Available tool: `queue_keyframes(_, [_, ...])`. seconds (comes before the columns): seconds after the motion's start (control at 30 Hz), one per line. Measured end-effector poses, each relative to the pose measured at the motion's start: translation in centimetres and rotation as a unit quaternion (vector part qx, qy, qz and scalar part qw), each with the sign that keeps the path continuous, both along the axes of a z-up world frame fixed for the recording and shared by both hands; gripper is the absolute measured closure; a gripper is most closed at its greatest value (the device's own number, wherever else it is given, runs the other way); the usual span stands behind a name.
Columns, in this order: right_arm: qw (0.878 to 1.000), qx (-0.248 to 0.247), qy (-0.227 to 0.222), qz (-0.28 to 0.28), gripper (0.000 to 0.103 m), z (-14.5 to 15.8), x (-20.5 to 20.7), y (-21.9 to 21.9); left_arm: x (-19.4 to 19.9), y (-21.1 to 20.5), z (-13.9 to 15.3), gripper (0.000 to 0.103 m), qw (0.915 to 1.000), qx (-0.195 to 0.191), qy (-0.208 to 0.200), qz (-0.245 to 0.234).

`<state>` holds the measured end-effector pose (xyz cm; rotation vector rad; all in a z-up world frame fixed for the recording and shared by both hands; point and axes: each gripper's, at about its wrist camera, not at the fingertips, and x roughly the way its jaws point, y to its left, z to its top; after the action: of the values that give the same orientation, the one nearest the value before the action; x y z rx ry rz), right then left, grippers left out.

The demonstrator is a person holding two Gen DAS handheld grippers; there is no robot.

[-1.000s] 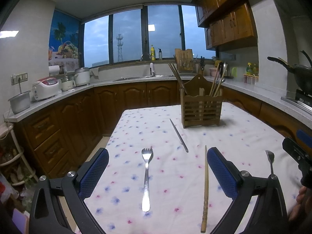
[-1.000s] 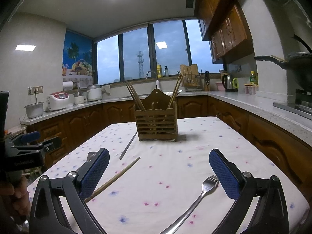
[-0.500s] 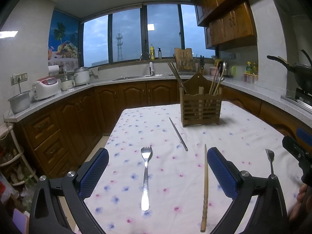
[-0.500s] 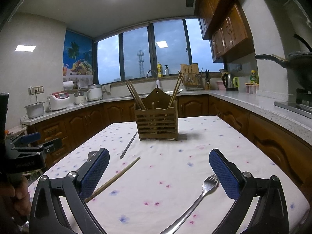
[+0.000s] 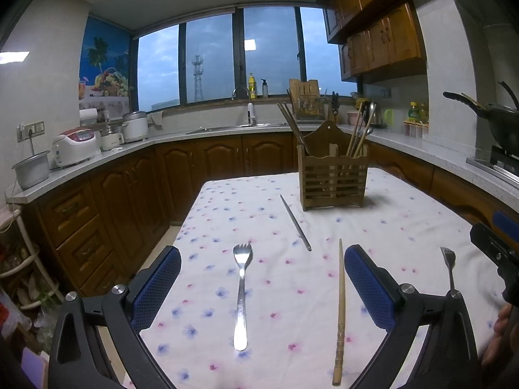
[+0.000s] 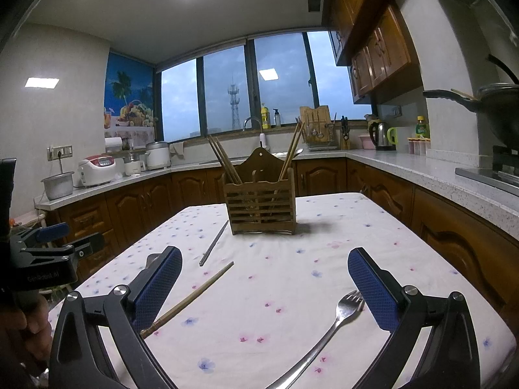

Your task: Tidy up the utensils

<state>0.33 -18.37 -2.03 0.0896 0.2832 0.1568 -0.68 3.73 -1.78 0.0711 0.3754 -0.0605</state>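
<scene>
A slatted wooden utensil holder stands at the far end of the floral tablecloth, with chopsticks sticking out of it. On the cloth lie a steel fork, a wooden chopstick, a metal chopstick and a second fork. My left gripper hangs open above the first fork. My right gripper is open too, with the second fork just inside its right finger. Neither holds anything.
Wooden cabinets and a pale counter wrap around the table, carrying a rice cooker and pots. A wok sits on the stove at right. The table's left edge drops to the floor.
Both grippers have stayed open and almost still; the views shift only very slightly. No utensil has moved.
</scene>
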Motion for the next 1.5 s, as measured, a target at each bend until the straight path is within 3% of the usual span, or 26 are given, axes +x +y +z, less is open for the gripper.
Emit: queue_keyframes(1.5, [1.000,0.005,0.001,0.001,0.000,0.64,0.05,0.20,0.01,-0.86,-0.13,0.001,1.0000,0.002,0.002,0.000])
